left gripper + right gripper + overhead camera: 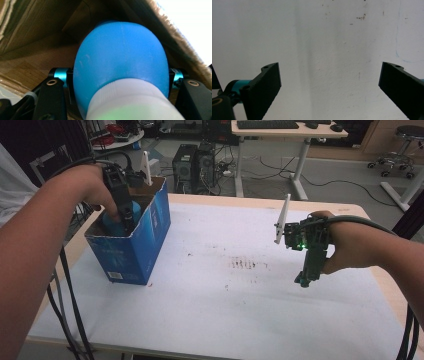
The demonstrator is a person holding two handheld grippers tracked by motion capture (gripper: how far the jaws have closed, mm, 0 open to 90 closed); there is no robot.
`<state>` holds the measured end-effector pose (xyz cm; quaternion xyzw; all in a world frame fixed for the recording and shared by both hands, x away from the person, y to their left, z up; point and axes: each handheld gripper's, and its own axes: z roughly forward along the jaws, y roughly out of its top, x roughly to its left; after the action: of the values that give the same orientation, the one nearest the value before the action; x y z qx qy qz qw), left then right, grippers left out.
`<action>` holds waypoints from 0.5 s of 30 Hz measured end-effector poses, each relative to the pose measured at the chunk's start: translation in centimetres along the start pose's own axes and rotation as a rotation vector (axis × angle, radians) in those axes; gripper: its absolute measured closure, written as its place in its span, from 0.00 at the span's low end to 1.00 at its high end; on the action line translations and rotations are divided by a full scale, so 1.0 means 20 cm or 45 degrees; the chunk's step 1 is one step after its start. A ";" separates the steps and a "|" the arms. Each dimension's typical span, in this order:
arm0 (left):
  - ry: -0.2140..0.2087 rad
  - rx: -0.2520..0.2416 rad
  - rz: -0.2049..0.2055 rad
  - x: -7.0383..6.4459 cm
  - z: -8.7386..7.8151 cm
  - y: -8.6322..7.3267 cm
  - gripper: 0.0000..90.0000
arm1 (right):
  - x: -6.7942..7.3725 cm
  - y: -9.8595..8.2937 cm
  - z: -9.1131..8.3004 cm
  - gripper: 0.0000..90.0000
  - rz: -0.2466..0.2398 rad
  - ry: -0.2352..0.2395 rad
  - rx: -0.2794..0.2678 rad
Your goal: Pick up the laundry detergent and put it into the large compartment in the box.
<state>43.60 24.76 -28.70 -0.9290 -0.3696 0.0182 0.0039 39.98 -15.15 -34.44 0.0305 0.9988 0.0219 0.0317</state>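
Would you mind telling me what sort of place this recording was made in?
Probably a lab or workshop office: black desktop computer towers on the floor, a standing desk with a black keyboard, and a wheeled stool.

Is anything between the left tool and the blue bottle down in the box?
Nothing visible. The left tool has its jaws on both sides of the blue bottle, inside the cardboard box.

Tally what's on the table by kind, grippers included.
Cardboard box: 1
Blue bottle with white cap, clamped in the left gripper inside the box: 1
Grippers, left plus the open right gripper: 2
Total: 4
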 end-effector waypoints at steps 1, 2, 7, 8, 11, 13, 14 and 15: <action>0.002 -0.001 0.014 0.00 0.00 0.00 0.43 | 0.00 0.00 0.00 0.04 -0.006 -0.001 0.000; 0.000 0.005 0.031 0.00 0.01 -0.01 0.43 | 0.00 0.00 0.00 0.04 -0.009 -0.001 -0.004; -0.007 -0.003 0.045 0.00 0.03 -0.01 0.43 | 0.00 0.00 0.00 0.04 -0.006 -0.002 -0.003; -0.011 -0.006 0.055 0.00 0.05 -0.01 0.43 | 0.00 0.00 0.00 0.04 -0.009 -0.003 -0.004; -0.011 -0.006 0.055 0.00 0.05 -0.01 0.43 | 0.00 0.00 0.00 0.04 -0.003 -0.003 -0.005; -0.012 -0.009 0.052 0.00 0.05 -0.02 0.43 | 0.00 0.00 -0.01 0.04 -0.002 -0.005 -0.007; -0.012 -0.008 0.054 0.00 0.05 -0.02 0.43 | 0.00 -0.01 -0.01 0.04 -0.001 -0.004 -0.011; -0.012 -0.008 0.054 0.00 0.05 -0.02 0.43 | 0.00 -0.01 -0.01 0.04 -0.001 -0.004 -0.011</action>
<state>43.38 25.01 -29.68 -0.9366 -0.3498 0.0215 -0.0011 39.94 -15.26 -34.28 0.0299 0.9987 0.0260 0.0334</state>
